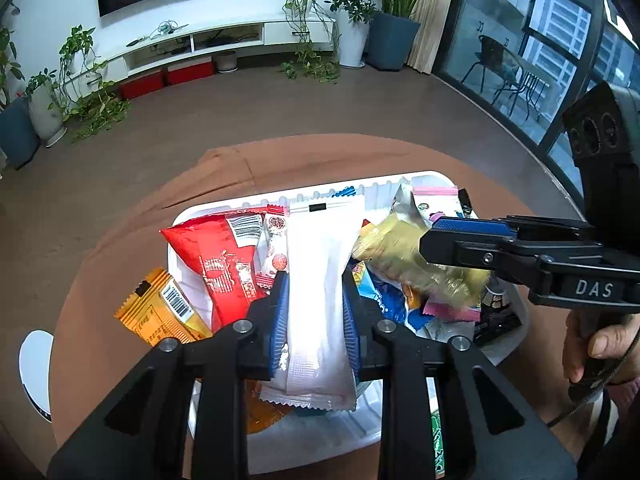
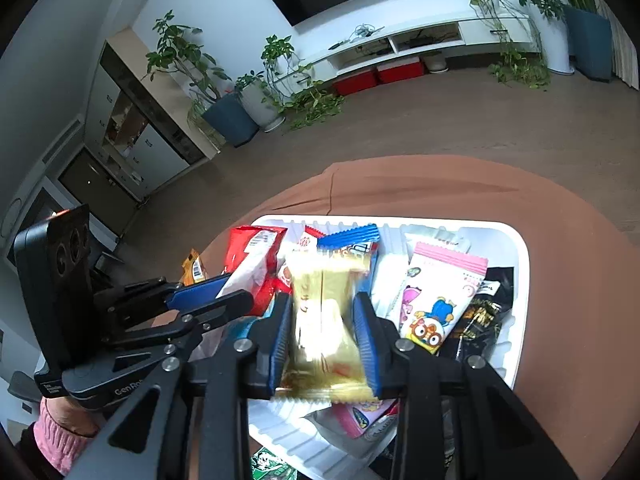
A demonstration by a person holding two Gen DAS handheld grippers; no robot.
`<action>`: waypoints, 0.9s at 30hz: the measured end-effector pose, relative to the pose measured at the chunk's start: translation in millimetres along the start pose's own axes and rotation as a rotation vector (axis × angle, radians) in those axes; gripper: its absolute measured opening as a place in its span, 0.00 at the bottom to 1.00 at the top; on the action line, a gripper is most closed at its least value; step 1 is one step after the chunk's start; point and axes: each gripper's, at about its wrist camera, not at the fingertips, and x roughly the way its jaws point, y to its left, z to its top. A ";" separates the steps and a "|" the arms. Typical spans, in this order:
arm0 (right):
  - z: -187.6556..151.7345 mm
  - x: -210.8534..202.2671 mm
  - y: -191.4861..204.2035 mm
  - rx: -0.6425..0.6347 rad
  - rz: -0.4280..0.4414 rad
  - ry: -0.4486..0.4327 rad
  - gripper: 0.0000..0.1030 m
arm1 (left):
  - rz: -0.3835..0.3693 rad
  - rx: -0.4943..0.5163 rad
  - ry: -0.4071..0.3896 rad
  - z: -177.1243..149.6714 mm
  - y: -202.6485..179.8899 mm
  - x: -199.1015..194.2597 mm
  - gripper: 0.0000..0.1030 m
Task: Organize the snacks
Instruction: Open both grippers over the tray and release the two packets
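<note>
A white tray (image 1: 400, 178) (image 2: 520, 280) full of snack packets stands on a brown-clothed round table (image 1: 320, 156). Just above the pile, my left gripper (image 1: 315, 284) (image 2: 238, 290) is shut on a long white packet (image 1: 316, 280) that stands lengthwise between the blue pads. My right gripper (image 2: 323, 300) (image 1: 430, 236) is shut on a blurred yellow packet (image 2: 324, 320) (image 1: 420, 264) over the tray's right half. In the tray lie a red packet (image 1: 220, 264), a pink cartoon packet (image 2: 436, 300), a blue-edged packet (image 2: 352, 236) and a black packet (image 2: 484, 312).
An orange packet (image 1: 160, 312) lies at the tray's left edge. A green packet (image 2: 272, 464) shows near the tray's front edge. A white seat (image 1: 36, 368) stands left of the table. A person's hand (image 1: 592, 344) and pink sleeve (image 2: 60, 436) hold the grippers.
</note>
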 end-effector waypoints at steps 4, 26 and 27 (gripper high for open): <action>-3.3 -4.2 -0.3 -0.004 -0.003 -0.019 0.43 | 0.013 0.004 -0.010 -1.3 -1.8 -2.8 0.26; -55.3 -61.7 38.4 -0.065 0.014 -0.064 0.53 | 0.032 -0.003 -0.071 -48.6 -29.4 -72.8 0.42; -60.1 -63.6 40.1 -0.066 0.015 -0.061 0.53 | 0.028 -0.003 -0.067 -54.1 -31.9 -76.9 0.42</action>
